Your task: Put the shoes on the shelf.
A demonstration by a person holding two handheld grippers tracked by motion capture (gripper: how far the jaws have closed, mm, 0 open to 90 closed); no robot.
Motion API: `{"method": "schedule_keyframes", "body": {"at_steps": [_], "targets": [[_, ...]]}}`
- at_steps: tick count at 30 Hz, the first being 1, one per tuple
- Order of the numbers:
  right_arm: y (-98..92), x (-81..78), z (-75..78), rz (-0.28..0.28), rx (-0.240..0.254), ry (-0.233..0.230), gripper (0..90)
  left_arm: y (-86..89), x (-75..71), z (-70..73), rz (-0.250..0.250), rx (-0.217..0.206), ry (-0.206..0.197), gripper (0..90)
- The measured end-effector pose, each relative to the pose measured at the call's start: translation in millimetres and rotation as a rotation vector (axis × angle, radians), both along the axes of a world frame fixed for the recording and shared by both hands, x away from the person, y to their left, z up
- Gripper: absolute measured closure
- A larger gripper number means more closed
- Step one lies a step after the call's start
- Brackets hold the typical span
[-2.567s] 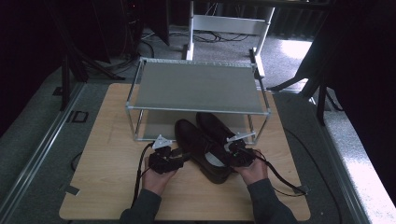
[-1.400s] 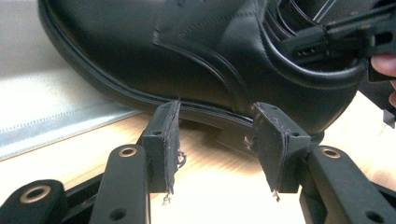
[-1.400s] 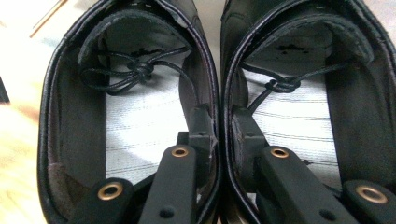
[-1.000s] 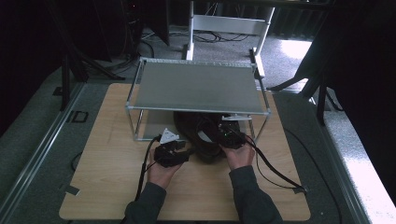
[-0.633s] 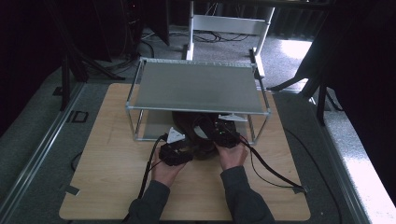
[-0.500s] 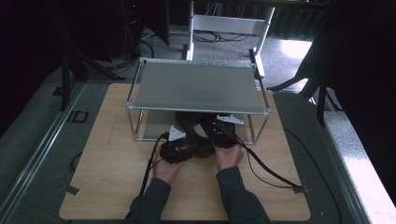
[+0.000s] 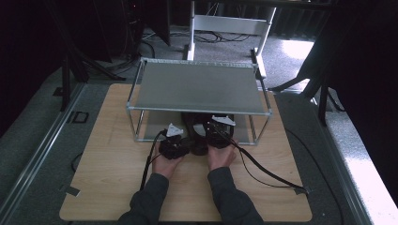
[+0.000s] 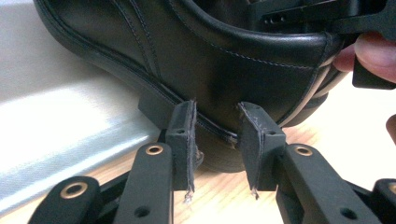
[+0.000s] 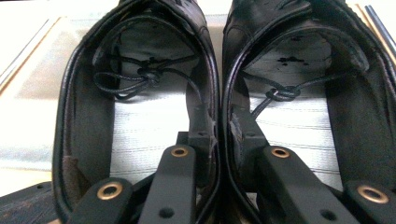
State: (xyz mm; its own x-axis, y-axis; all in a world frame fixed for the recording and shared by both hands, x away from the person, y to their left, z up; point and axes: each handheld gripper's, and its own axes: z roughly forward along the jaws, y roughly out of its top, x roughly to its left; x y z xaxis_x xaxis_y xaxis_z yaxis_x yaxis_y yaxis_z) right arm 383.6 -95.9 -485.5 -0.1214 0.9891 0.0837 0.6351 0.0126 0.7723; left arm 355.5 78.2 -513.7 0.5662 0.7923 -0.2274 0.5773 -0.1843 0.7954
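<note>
- From my seat at the remote station I take the two-tier metal rack as the landmark; it stands on the wooden table, and everything in hand sits at its front edge, partly on its lower shelf
- Left of the rack's front middle I see my left gripper, held in the left hand; in its own view the jaws stand a little apart at the heel of the left shoe, the pads not pressing on it; those jaws have just been closing (nothing is clamped between them)
- At the rack's front middle sits the pair of black shoes, toes pushed in under the top shelf and heels out toward me; the soles rest partly on the lower shelf and partly on the table
- Just right of that, my right gripper in the right hand; in its own view one jaw sits inside each shoe, clamped together on the two inner walls that touch between them; laces lie loose inside both
</note>
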Motion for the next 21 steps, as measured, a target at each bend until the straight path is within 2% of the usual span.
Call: {"method": "schedule_keyframes", "body": {"at_steps": [3,4,5,7,8,9,10,13,16,18,19,21], "targets": [[6.0,3.7,-4.5,0.0,0.012,0.008,80.1,6.5,4.2,-4.3,-0.007,-0.003,0.015,67.0],[6.0,3.7,-4.5,0.0,0.012,0.008,80.1,6.5,4.2,-4.3,-0.007,-0.003,0.015,66.7],[7.6,6.0,-4.7,-0.002,0.004,0.008,79.4,9.0,5.2,-5.2,-0.016,-0.021,0.019,66.1],[7.4,7.4,-4.2,0.004,0.002,0.014,78.4,9.6,6.5,-5.3,-0.017,-0.021,0.019,65.6],[6.6,10.1,-3.4,0.017,-0.002,0.02,76.0,9.7,7.1,-4.8,-0.017,-0.02,0.017,65.3],[2.6,13.6,-0.5,0.046,0.019,0.011,67.7,9.9,8.9,-3.9,-0.012,-0.012,0.017,63.7],[2.6,13.6,-0.5,0.046,0.019,0.011,67.7,9.9,8.9,-3.9,-0.012,-0.012,0.017,62.6],[1.2,14.4,1.1,0.084,0.045,0.007,54.8,11.5,10.1,-5.1,-0.012,-0.008,0.028,60.1],[2.4,11.3,0.2,0.102,0.058,-0.017,47.1,13.5,9.7,-6.4,-0.009,-0.002,0.028,56.3],[2.3,10.0,0.4,0.104,0.067,-0.028,45.9,14.0,9.9,-6.5,-0.002,-0.004,0.025,55.4],[1.3,5.0,3.0,0.095,0.066,-0.06,45.9,13.9,10.0,-6.3,0.001,-0.003,0.024,53.3],[-0.6,-1.6,8.9,0.112,0.06,-0.116,45.9,14.0,9.8,-5.5,0.008,0.001,0.018,50.8]]}}
